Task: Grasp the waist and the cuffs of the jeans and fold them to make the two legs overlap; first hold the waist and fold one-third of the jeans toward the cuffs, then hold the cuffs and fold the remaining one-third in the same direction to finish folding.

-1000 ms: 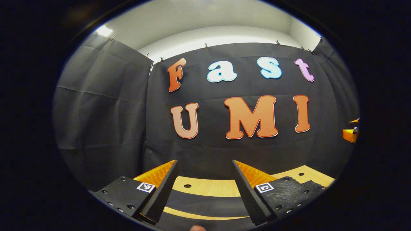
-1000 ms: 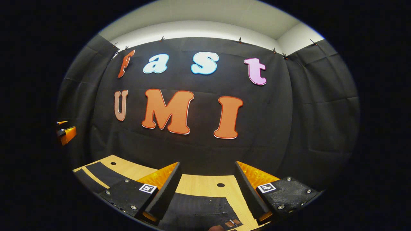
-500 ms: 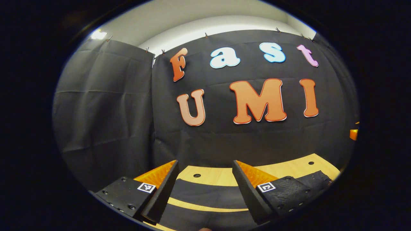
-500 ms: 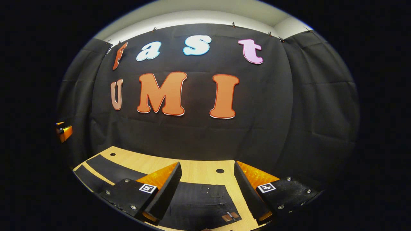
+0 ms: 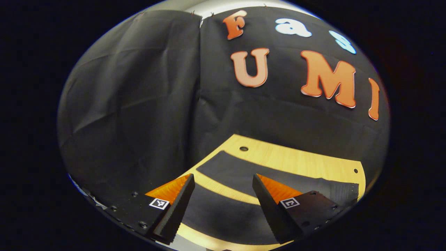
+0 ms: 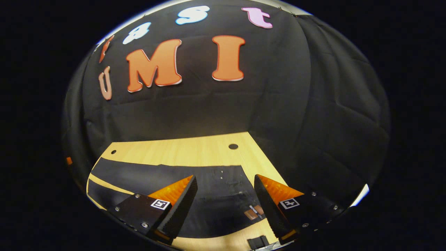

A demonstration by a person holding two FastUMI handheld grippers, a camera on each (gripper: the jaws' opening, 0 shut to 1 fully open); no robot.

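Both your tongs are spread wide and hold nothing. The left tongs (image 5: pixel 221 183) hang over the leg end of the jeans (image 5: pixel 258 172); the right tongs (image 6: pixel 224 184) hang over the waist end (image 6: pixel 223 195). The jeans lie flat on the worktop (image 6: pixel 181 151), legs apart with a strip of bare wood between them, so nothing's folded yet.

Risks, as I judge them: dark denim on a dark backdrop, so you may misjudge the edge and close on air. Pinch only the top layer at the waist and the back stays down. Grab cuffs and waist unevenly and the legs won't overlap cleanly. Stiff cloth may slide on smooth wood.
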